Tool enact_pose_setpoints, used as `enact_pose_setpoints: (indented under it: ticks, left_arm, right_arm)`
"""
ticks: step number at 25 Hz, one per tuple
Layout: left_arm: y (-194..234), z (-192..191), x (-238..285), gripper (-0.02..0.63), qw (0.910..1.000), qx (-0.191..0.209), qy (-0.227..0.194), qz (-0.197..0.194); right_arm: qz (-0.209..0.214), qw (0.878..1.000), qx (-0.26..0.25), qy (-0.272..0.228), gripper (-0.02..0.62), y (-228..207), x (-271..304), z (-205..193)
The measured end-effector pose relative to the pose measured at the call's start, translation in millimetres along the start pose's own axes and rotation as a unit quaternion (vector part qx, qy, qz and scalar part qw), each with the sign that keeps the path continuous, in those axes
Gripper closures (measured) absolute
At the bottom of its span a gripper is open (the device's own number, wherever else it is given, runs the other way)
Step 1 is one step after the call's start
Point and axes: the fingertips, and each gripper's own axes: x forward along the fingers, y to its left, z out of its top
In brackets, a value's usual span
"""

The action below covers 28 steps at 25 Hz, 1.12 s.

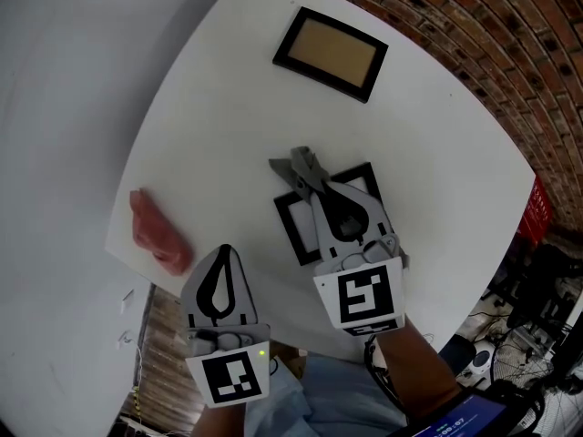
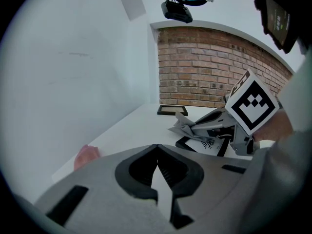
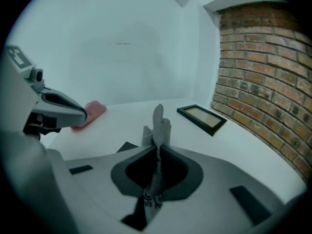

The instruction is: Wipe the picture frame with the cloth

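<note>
**A:** What is nearest to you?

**B:** My left gripper (image 1: 225,251), at the near edge of the table (image 1: 209,107). In the left gripper view, the 2 jaws of this gripper (image 2: 157,151) are pressed together. Nothing is between them.

**A:** And the right one?

**B:** My right gripper (image 1: 312,180) is a little further, over the near frame (image 1: 291,226). Its jaws pinch the grey cloth (image 1: 293,164). In the right gripper view the cloth (image 3: 158,123) runs between the jaws and stands up past the tips of the gripper (image 3: 158,149).

**A:** Does the cloth touch the frame?

**B:** I cannot tell. In the left gripper view the cloth (image 2: 184,126) is over the far left corner of the near frame (image 2: 187,144). This frame lies flat. It has a black border and a white sheet with a dark drawing inside.

**A:** What else is on the table?

**B:** A pink wad (image 1: 157,228) lies to the left, near the table's left edge, well apart from both frames. Further away, a 2nd frame (image 1: 330,51) lies flat near the far edge, black with a tan inside. Beyond the table, on the right side, is a brick wall (image 1: 474,35).
</note>
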Motion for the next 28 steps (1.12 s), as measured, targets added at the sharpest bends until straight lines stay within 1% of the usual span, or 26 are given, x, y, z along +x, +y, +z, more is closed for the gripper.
enact_pose_setpoints:
  ticks: [11,15,21,28]
  left_arm:
    - [-10.5,4.1,4.2,0.597,0.9999,0.009,0.003,-0.008]
    - [-14.5,5.5,5.4,0.597,0.9998,0.015,0.004,-0.013]
    - [-16.2,6.2,6.3,0.597,0.9998,0.014,0.003,-0.015]
    - [-22.1,7.0,9.1,0.597,0.9996,0.019,0.004,-0.023]
  right_arm:
    - [-0.031,1.000,0.001,0.003,0.571,-25.6,-5.8,-6.1]
    - [-0.040,0.999,-0.014,0.007,0.569,-29.5,-7.6,-7.5]
    - [-0.051,0.999,-0.016,0.012,0.570,-37.3,-10.4,-10.8]
    - [-0.067,0.998,0.001,0.015,0.569,-54.4,-13.8,-16.1]
